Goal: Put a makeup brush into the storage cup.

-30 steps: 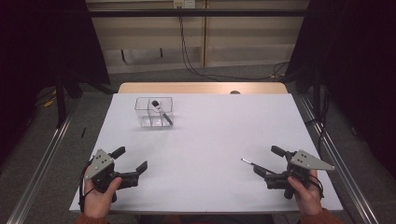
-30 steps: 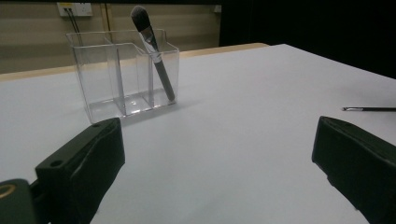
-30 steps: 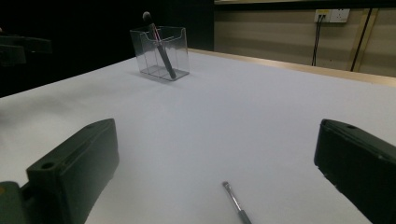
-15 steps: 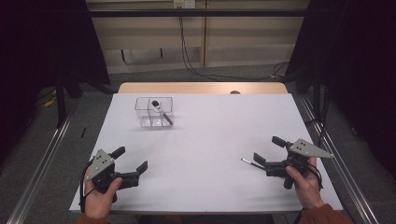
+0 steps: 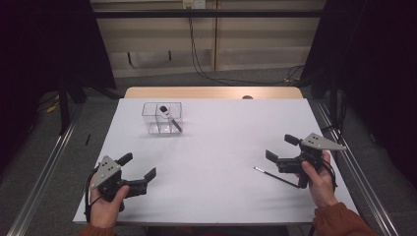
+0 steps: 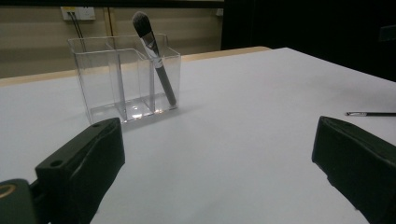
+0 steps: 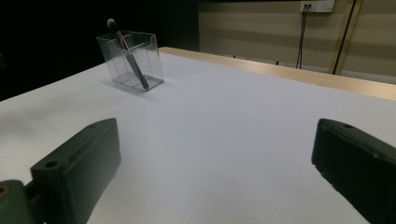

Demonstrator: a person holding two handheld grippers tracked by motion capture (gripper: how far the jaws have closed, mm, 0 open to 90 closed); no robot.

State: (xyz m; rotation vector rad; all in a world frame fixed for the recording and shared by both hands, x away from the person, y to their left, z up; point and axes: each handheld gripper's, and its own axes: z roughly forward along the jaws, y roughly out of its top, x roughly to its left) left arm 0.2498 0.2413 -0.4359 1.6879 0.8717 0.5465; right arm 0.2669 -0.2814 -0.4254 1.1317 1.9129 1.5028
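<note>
Two open grippers, thin brush (image 5: 275, 176) by right gripper (image 5: 285, 152), no writing legible

The table (image 5: 216, 147) is plain white, with a pale wooden strip along its far edge. On it stands a clear, colourless box (image 5: 162, 118) holding a brush (image 5: 168, 118) — dark bristles, a silvery collar, a grey-black handle. A thin stick (image 5: 275, 176) lying near the right gripper (image 5: 282, 149) is black with a silvery tip. Both grippers are black with grey top plates — the left gripper (image 5: 138, 165) too. The person's sleeves are rust orange. The wall behind is beige.
</note>
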